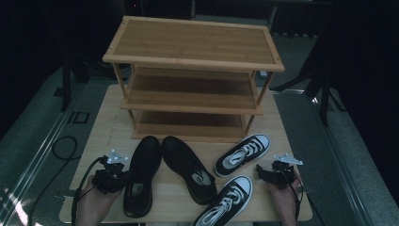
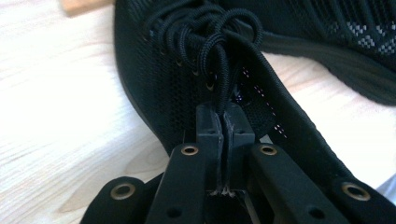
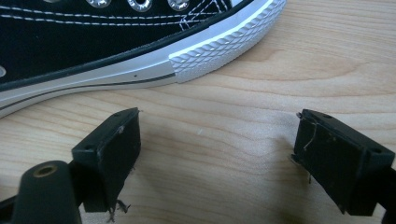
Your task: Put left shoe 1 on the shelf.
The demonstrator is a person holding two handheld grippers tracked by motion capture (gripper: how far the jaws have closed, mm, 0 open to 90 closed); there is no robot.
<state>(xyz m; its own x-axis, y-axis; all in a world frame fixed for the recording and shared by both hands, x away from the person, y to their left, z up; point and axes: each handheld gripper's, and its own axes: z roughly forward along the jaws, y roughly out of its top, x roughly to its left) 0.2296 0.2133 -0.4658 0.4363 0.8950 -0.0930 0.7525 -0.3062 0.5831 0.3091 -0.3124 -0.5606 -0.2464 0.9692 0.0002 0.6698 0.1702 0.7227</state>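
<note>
- Behind the shoes on the wooden surface point(image 1: 282, 141), a three-tier bamboo rack point(image 1: 193, 75) stands.
- Left black shoe point(image 1: 141, 174): the left hand-held gripper point(image 2: 225, 122) is clenched on its laces, a detail too dark from above.
- Right hand-held gripper point(image 3: 217, 140): released, beside a sneaker point(image 3: 116, 42) cut off by the frame.

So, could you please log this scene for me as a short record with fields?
surface: wooden table
rack: three-tier wooden shoe rack, shelves bare
black pair: left black shoe, right black shoe, side by side
sneaker pair: far sneaker, near sneaker
left gripper: shut on left black shoe, at its collar by the laces
right gripper: open, beside sneakers
</note>
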